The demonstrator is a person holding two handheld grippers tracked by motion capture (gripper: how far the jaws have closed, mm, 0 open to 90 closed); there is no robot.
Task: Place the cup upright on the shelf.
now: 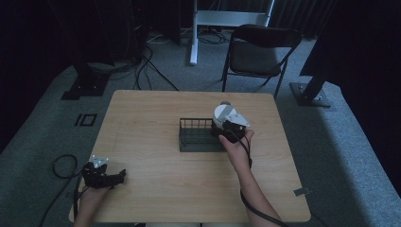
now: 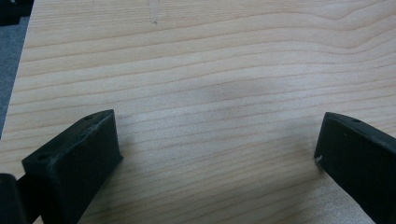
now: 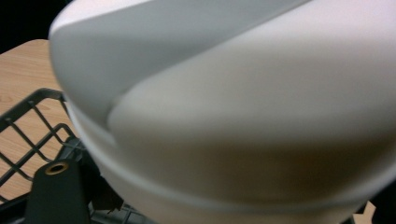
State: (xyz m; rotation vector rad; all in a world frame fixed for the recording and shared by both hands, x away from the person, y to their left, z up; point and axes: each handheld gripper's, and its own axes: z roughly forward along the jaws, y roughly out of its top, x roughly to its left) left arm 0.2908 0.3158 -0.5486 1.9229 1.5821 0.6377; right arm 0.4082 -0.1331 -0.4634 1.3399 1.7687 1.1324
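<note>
White bowl (image 1: 222, 112), clamped in the jaws of the right gripper (image 1: 230, 126), hangs over the 3 o'clock end of the wire basket (image 1: 196, 137) at table (image 1: 156, 189) centre. Judged: carried over, release remaining. Left gripper (image 1: 100, 176), jaws apart and holding nothing, rests at 8 o'clock.

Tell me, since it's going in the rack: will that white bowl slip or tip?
The bowl looks smooth and glossy, so probably slippery in the right tool. Its rounded wall may rock against the wire rack. It seems rigid, perhaps breakable.
</note>
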